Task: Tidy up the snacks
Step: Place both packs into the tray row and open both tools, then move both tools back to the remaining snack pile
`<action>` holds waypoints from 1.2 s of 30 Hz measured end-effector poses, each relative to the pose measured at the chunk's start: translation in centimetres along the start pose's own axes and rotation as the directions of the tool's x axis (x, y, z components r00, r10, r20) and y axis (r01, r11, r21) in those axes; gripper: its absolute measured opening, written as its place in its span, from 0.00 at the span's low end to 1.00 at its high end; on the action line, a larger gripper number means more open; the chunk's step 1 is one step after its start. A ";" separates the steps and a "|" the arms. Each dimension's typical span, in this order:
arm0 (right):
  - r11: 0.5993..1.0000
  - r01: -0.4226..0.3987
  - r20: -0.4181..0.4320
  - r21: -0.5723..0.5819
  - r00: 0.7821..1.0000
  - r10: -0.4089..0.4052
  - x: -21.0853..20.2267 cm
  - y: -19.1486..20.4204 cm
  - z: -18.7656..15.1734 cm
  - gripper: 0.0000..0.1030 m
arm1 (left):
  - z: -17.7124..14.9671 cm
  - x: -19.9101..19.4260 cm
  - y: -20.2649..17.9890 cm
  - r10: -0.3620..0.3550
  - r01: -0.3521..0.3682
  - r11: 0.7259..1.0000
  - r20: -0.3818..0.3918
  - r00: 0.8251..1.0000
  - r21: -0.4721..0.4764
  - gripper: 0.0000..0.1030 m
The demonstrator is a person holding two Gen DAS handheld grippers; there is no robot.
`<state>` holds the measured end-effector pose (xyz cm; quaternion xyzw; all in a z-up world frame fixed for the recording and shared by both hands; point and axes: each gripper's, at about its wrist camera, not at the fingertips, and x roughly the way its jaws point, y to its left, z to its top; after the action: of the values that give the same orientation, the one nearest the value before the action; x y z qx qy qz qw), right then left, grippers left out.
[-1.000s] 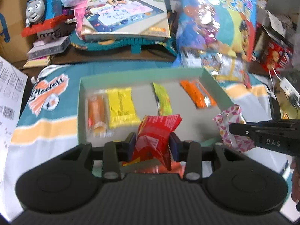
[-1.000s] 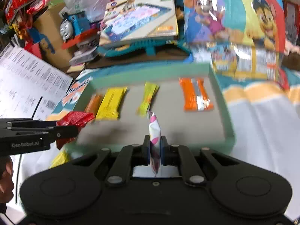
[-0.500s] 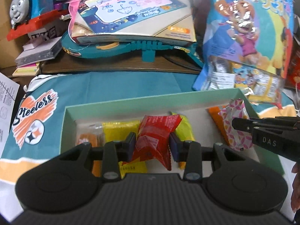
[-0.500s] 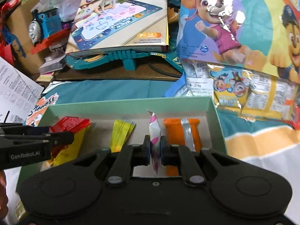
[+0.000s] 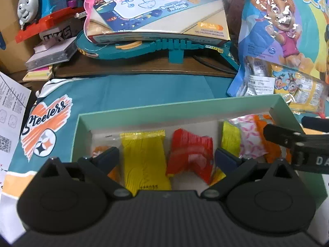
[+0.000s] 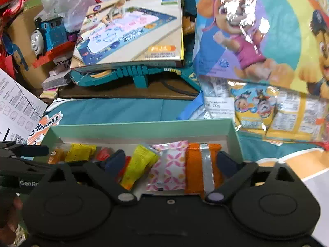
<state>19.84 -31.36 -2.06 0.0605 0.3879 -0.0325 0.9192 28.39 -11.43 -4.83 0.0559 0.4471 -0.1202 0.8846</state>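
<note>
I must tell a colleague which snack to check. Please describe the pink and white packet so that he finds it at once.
Look into the pale green tray on the teal cloth. The snacks lie in a row there, and the pink and white packet sits between the greenish-yellow packet and the orange packet. It alone has a petal pattern; its neighbours are plain-coloured.

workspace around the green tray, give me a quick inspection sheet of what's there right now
surface: teal Steelers cloth under the green tray.
job's things: in the tray, left to right: small orange snack, yellow packet, red packet, yellow-green bar, pink patterned packet, orange bar.
clutter: train toy, doodle mat box, cartoon snack bag, printed sheet.
grippers: left gripper and right gripper, jaws opening, gripping nothing.
cables: dark cable behind the cloth.
surroundings: cardboard box.
</note>
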 end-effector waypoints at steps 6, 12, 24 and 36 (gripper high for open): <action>1.000 -0.009 0.022 -0.013 1.000 0.009 -3.6 0.7 -0.3 1.00 | -0.8 -3.5 -0.2 -0.009 0.009 1.000 0.023 1.000 -0.002 1.00; 1.000 -0.019 0.055 -0.023 0.998 0.020 -8.1 1.3 -1.3 1.00 | -1.8 -7.6 -0.6 -0.016 0.015 1.000 0.056 0.998 0.014 1.00; 1.000 -0.029 0.047 -0.006 0.998 0.029 -15.0 1.3 -6.2 1.00 | -6.6 -13.0 -1.1 -0.041 0.040 0.999 0.062 0.997 0.018 1.00; 0.995 -0.007 -0.085 0.101 0.996 0.016 -16.8 -0.8 -15.3 1.00 | -15.8 -12.6 0.4 -0.074 0.074 0.997 -0.086 0.994 -0.009 1.00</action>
<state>-2.77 -29.87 -0.68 0.1104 0.4245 -0.0441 0.8976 9.04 -5.77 -4.11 0.0421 0.4870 -0.1491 0.8596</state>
